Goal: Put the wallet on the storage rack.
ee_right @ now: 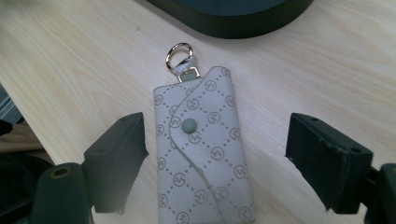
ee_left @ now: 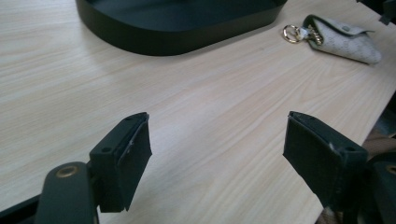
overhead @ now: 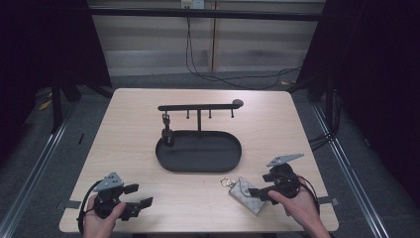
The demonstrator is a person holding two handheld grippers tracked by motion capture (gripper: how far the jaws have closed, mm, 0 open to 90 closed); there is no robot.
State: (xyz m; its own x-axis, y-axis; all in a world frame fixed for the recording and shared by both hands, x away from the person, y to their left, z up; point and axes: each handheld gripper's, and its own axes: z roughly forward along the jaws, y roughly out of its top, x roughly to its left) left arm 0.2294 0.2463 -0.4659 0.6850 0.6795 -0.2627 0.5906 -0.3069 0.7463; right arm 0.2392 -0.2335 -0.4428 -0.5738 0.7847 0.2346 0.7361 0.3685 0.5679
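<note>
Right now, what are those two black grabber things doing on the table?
A person holds one gripper in each hand. The right gripper sits over a little grey patterned key pouch lying flat on the wooden table, its fingers on either side of the pouch, not pressing it. The left gripper waits open with nothing in it. Behind them is a black oval tray with a hook rack, where one small dark thing already hangs.

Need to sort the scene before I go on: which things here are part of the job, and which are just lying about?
In the job: key pouch between the open right gripper; its clasp ring; hook stand; black tray.

Lying about: left gripper, open over bare table; floor cables.
</note>
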